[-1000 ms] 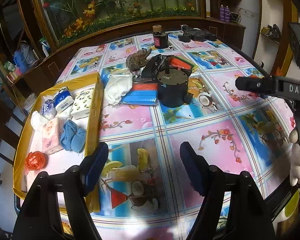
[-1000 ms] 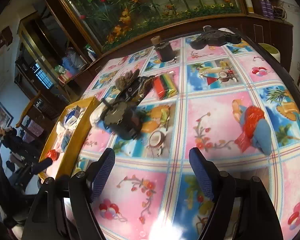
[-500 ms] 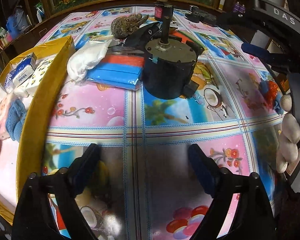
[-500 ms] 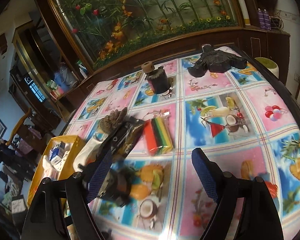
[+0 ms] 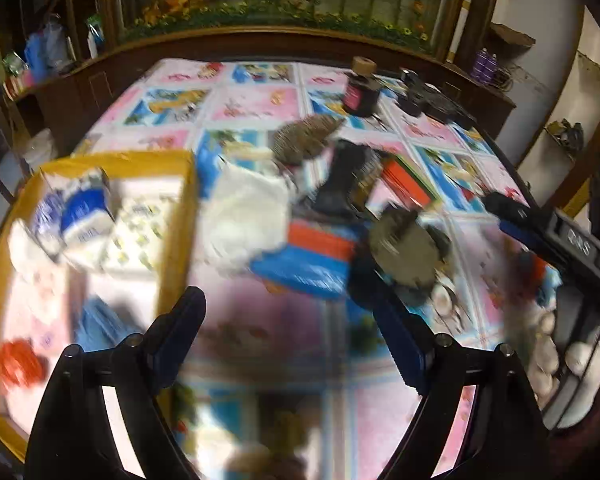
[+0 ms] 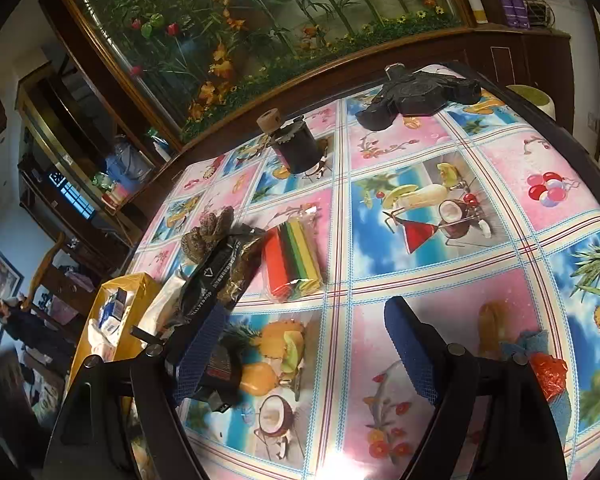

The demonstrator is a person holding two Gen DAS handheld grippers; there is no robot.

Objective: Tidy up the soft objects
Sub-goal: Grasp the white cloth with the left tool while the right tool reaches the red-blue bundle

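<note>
The white soft bundle [image 5: 246, 220] lies on the tabletop [image 6: 440, 280] just outside the right wall of the yellow tray [image 5: 178, 216], and it touches the blue and red packet [image 5: 312, 258] on its other side. Our left claw [image 5: 290, 320] hangs above the tabletop in front of this bundle; its jaws are closing at this moment, we see nothing between them, and the bundle is beyond the fingertips, a little to the left of the middle. Inside the tray we see tissue packs [image 5: 76, 220], a blue cloth [image 5: 98, 322] and a red crumpled thing [image 5: 20, 366], but this view is blurred and we cannot tell more. In the right wrist view our right claw [image 6: 304, 344] is spread, with only bare tabletop between its jaws. A second soft thing, a blue cloth with red plastic [image 6: 544, 364], lies just behind its right finger, near the right edge of the tabletop. The striped colour pack [image 6: 292, 260] is ahead of this claw, a little left, and the black foil bag [image 6: 220, 276] and a brown knitted glove [image 6: 208, 232] are beside it further left. A dark motor block [image 6: 220, 364] sits behind the left finger. Open room is on the right half of the tabletop, between the colour pack and the round dark edge; the black jar [image 6: 298, 148] and a black device [image 6: 416, 92] stand far, near the back edge.
</note>
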